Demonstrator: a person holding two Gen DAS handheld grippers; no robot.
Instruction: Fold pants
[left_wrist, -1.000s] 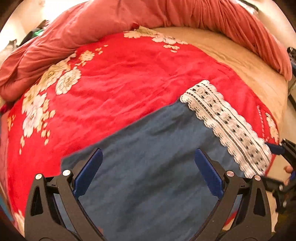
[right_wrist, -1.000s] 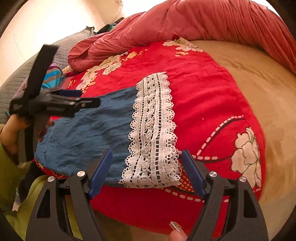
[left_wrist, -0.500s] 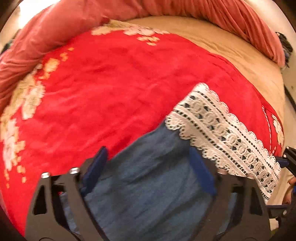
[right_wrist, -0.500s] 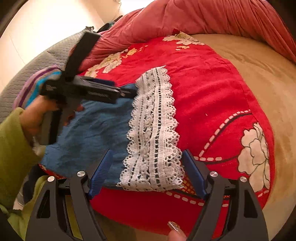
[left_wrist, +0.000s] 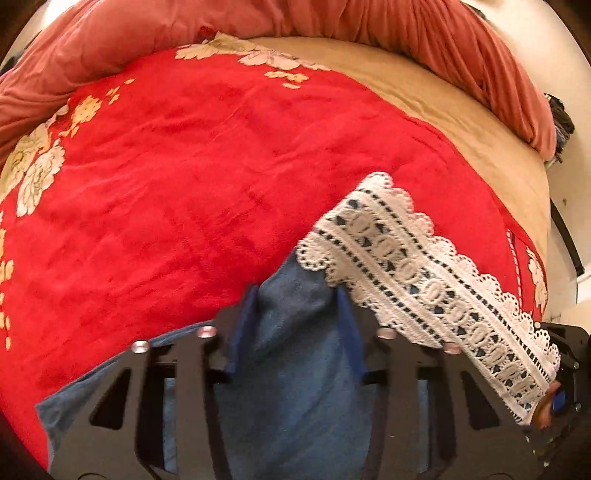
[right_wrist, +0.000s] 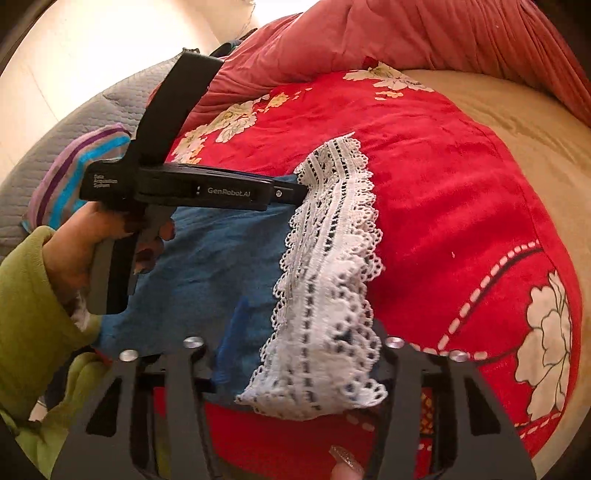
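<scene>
Blue pants (left_wrist: 295, 387) with a white lace hem (left_wrist: 424, 266) lie on a red flowered blanket (left_wrist: 184, 184). My left gripper (left_wrist: 295, 317) points steeply down at the pants' far edge beside the lace. Its jaws are closing, and blue cloth is bunched between the pads. From the right wrist, that left gripper (right_wrist: 295, 192) meets the pants (right_wrist: 207, 258) at the top of the lace hem (right_wrist: 332, 240). My right gripper (right_wrist: 306, 343) is at the near end of the hem, jaws closing, with lace gathered between them. Lace hides its right pad.
A pink duvet (left_wrist: 406, 29) is piled along the back of the bed, with tan sheet (left_wrist: 461, 122) to the right. A striped cloth (right_wrist: 70, 173) and a grey quilt (right_wrist: 110, 107) lie at left. A green sleeve (right_wrist: 33, 295) holds the left gripper.
Both grippers went from wide open to closed in on the cloth. The left one came down to the pants' far edge by the lace. The fabric now bunches between each pair of pads.
</scene>
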